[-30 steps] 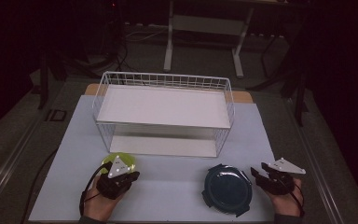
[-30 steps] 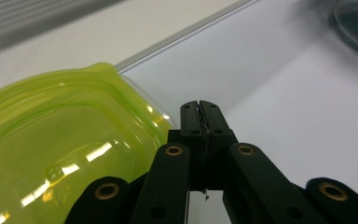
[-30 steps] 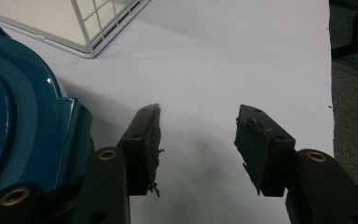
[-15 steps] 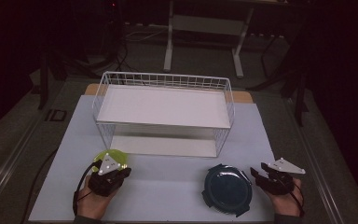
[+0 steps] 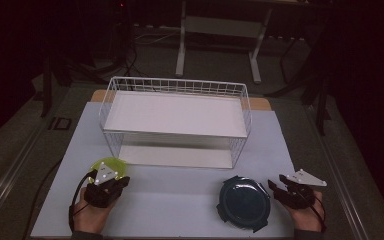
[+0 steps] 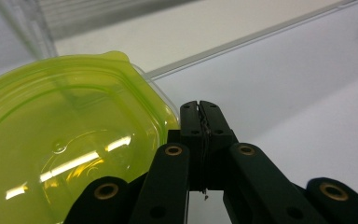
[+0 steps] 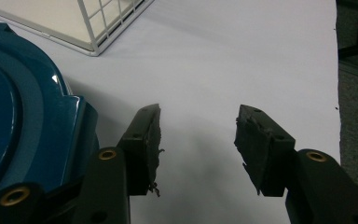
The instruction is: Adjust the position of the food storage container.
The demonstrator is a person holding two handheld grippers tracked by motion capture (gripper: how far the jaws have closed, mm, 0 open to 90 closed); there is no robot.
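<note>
Pinching the yellow-green lid's [image 6: 65, 140] rim near the worktop's front-left corner, left gripper [image 6: 200, 119] is clamped for carrying. Right gripper [image 7: 198, 140] gapes empty beside the blue lid [image 7: 18, 116], likely staged to grab it.

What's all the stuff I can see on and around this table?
wire basket: one, white, two-tiered, back middle of the table
green lid: one, yellow-green, see-through, front left, beside the left tool
blue lid: one, dark blue, front right
table: one, pale top
metal stand: one, grey, on the floor behind
left tool: one, black, jaws shut, nothing between them
right tool: one, black, jaws open, beside the blue lid
hands: two, front edge
</note>
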